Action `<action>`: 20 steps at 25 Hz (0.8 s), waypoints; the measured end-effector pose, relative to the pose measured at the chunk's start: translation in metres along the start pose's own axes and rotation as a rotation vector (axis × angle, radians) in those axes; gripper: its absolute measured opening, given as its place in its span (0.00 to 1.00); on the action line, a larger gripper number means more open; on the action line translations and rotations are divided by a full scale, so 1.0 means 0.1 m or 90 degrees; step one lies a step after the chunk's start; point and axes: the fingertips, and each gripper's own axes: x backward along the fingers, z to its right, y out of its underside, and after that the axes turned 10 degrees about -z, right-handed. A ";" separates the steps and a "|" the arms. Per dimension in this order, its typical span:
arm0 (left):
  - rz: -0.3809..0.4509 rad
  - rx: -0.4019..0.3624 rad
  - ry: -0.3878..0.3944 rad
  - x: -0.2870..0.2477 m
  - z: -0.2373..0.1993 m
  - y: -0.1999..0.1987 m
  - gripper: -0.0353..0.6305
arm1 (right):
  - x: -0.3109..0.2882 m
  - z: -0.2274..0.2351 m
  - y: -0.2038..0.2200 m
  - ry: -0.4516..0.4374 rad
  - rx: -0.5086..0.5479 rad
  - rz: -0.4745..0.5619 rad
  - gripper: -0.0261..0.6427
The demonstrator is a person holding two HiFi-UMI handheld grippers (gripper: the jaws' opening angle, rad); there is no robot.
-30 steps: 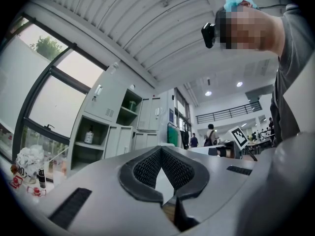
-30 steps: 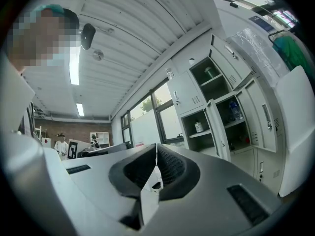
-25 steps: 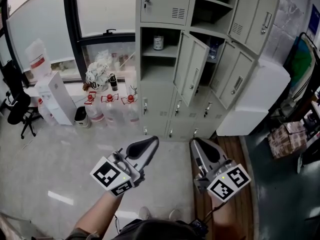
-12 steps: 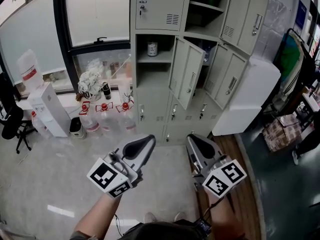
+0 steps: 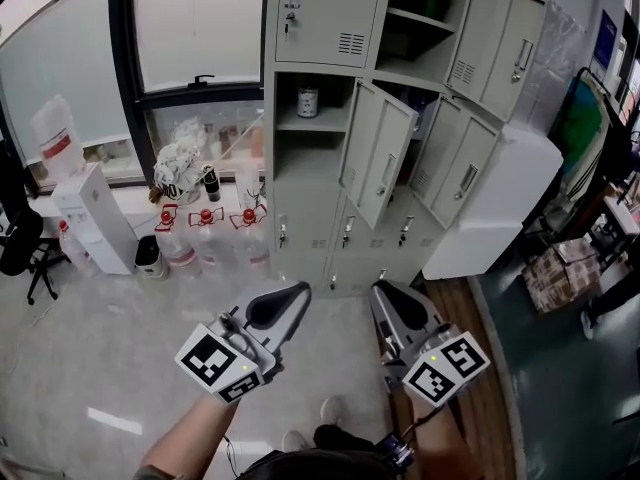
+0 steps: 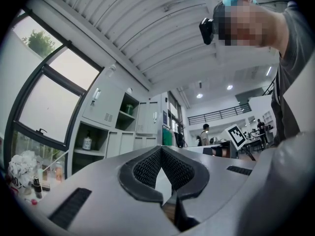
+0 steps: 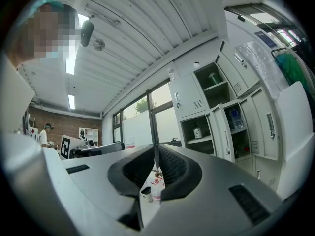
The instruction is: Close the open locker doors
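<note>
The left gripper point(image 5: 300, 290) and right gripper point(image 5: 378, 290) are grey moulded shells, their jaws lined with black ribbed pads point(image 6: 142, 173). Each carries a white cube point(image 5: 222, 364) with black square markers. A thin dark cable point(image 5: 412, 430) hangs off the right one.

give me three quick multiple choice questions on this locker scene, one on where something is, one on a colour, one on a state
1. Where does the small jar stand?
A. on the floor
B. on a shelf inside the lockers
C. on the window sill

2. What colour are the lockers?
A. light grey
B. blue
C. red

3. How do the jaws of the right gripper stand?
A. wide open
B. closed on a door handle
C. shut, with nothing held

Answers:
1 B, the jar sits on the shelf of a compartment whose inside is open to view.
2 A, every door and panel is light grey.
3 C, the right gripper view shows the tips meeting with only the room beyond them.
</note>
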 end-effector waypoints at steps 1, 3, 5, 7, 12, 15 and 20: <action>-0.003 0.001 0.000 -0.02 -0.02 0.01 0.07 | -0.02 0.03 0.01 -0.001 -0.002 -0.001 0.06; -0.008 0.002 -0.002 -0.07 -0.07 0.03 0.07 | -0.08 0.09 0.03 -0.005 -0.007 -0.003 0.06; -0.013 0.003 -0.008 -0.12 -0.15 0.06 0.07 | -0.15 0.17 0.05 -0.010 -0.014 -0.004 0.06; -0.016 0.003 -0.016 -0.18 -0.24 0.08 0.07 | -0.22 0.26 0.07 -0.014 -0.019 -0.005 0.06; -0.015 0.006 -0.030 -0.40 -0.46 0.11 0.07 | -0.40 0.49 0.04 -0.029 -0.020 -0.004 0.06; -0.016 0.006 -0.035 -0.57 -0.58 0.12 0.07 | -0.52 0.64 0.02 -0.040 -0.021 -0.005 0.06; -0.020 0.012 -0.049 -0.85 -0.79 0.16 0.07 | -0.73 0.95 0.03 -0.060 -0.030 -0.010 0.06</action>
